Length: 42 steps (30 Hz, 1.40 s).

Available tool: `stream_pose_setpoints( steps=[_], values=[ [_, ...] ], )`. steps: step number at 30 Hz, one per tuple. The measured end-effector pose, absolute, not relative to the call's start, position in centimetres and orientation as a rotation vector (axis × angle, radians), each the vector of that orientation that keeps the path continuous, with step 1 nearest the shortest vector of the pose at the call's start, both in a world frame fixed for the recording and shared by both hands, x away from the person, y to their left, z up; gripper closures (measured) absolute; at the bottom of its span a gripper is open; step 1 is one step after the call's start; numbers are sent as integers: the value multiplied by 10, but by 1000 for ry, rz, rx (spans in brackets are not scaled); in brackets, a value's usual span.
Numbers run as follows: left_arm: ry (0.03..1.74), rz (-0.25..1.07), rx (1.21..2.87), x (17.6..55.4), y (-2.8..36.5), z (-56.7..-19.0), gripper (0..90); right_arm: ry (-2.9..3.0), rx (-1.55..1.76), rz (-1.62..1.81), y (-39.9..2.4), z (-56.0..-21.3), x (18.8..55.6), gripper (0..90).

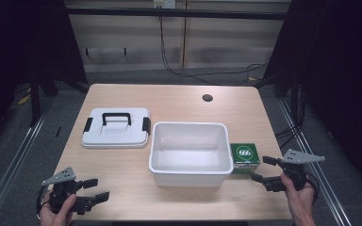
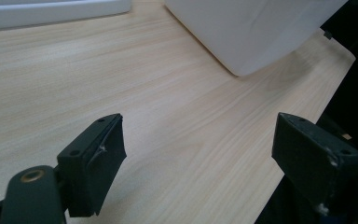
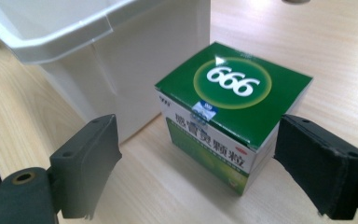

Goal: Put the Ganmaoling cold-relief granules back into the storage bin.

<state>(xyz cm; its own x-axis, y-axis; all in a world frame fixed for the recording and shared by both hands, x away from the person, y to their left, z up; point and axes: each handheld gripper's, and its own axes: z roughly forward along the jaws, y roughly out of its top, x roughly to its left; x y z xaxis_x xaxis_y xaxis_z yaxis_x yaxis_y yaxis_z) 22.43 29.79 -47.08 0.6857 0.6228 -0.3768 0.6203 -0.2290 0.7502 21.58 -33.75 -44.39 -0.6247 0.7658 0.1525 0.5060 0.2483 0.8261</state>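
Right gripper view, right gripper (image 3: 196,163) wide open, empty, green box (image 3: 233,93) beside white bin (image 3: 65,32)

wooden table (image 1: 179,101) | grey floor (image 1: 217,75) | pale wall panels (image 1: 136,42) — sides dark, perhaps curtains

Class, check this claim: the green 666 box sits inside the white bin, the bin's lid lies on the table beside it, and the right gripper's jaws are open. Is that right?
Not quite. The green 666 box stands on the table outside the white bin, against its wall, as the right gripper view shows. The lid does lie beside the bin, and the right gripper is open.
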Motion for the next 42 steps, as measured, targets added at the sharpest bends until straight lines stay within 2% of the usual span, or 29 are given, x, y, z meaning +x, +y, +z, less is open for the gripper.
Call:
stream_pose_setpoints(
  steps=[13,20,32,42],
  values=[
    [966,-6,1916,224,297,-471,171,2263,1176,1319,-339,-442,217,128],
    [969,-4,1917,224,297,-471,171,2332,1060,1289,-341,-436,222,127],
    [969,-6,1929,225,295,-472,171,2486,983,1163,-332,-417,234,130],
    [971,-4,1927,225,295,-472,171,2612,883,1064,-329,-396,259,127]
  ],
)
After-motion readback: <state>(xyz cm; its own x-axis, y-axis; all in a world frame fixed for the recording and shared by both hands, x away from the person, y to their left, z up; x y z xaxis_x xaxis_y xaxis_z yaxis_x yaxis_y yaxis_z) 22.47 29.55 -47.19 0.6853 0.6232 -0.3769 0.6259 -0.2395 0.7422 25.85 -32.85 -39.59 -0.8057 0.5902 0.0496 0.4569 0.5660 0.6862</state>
